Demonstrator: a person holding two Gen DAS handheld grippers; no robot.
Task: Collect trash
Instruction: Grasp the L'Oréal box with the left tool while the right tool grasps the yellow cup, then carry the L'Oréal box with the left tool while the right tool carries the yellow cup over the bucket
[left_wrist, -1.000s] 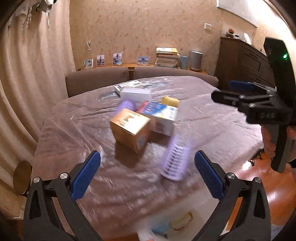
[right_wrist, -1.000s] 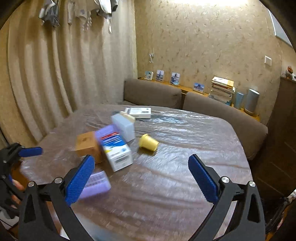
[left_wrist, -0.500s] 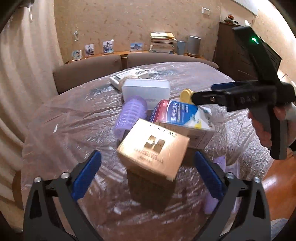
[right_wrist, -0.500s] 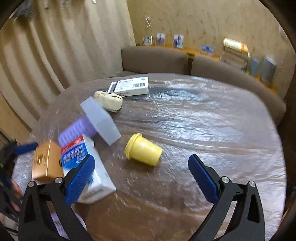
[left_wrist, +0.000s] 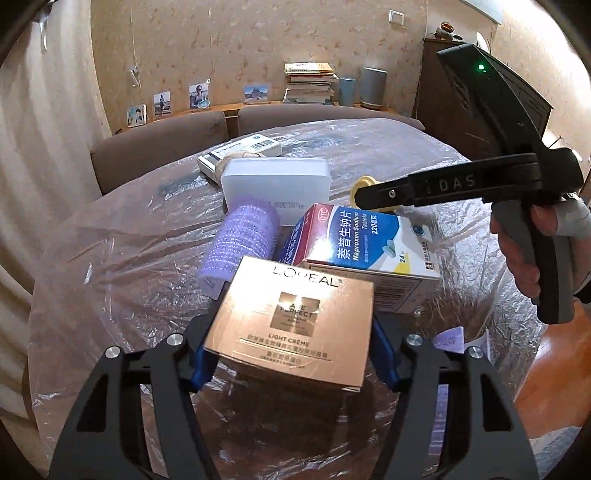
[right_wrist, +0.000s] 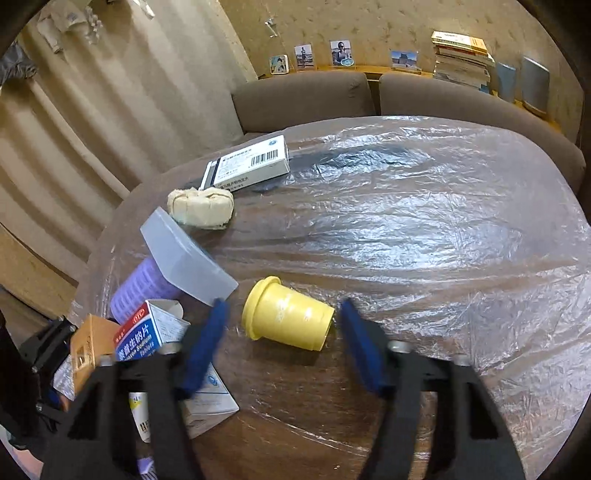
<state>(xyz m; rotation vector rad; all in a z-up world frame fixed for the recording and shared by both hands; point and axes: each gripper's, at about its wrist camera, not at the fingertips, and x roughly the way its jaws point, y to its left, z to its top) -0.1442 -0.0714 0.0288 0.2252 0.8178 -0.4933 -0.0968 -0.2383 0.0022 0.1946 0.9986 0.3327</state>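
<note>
Presently, on the round wooden table under clear plastic sheeting (right_wrist: 424, 221): left gripper (left_wrist: 291, 354), jaws just closed, pinching the gold cardboard cream box (left_wrist: 291, 325) by its sides. Right gripper (right_wrist: 280, 343), jaws just closing, blue pads flanking the yellow plastic cup (right_wrist: 288, 319) lying on its side; contact unclear. Between them, blue-and-white tablet carton (left_wrist: 364, 247); behind it, lilac hair roller (left_wrist: 240, 240) and frosted plastic box (left_wrist: 275, 184).

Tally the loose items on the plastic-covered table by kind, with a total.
Cardboard boxes: 3 (gold box, blue tablet box, white barcode box)
Purple rollers: 1
Translucent plastic cases: 1
Yellow cups: 1
Beige wrapped bundles: 1
Total: 7
</note>
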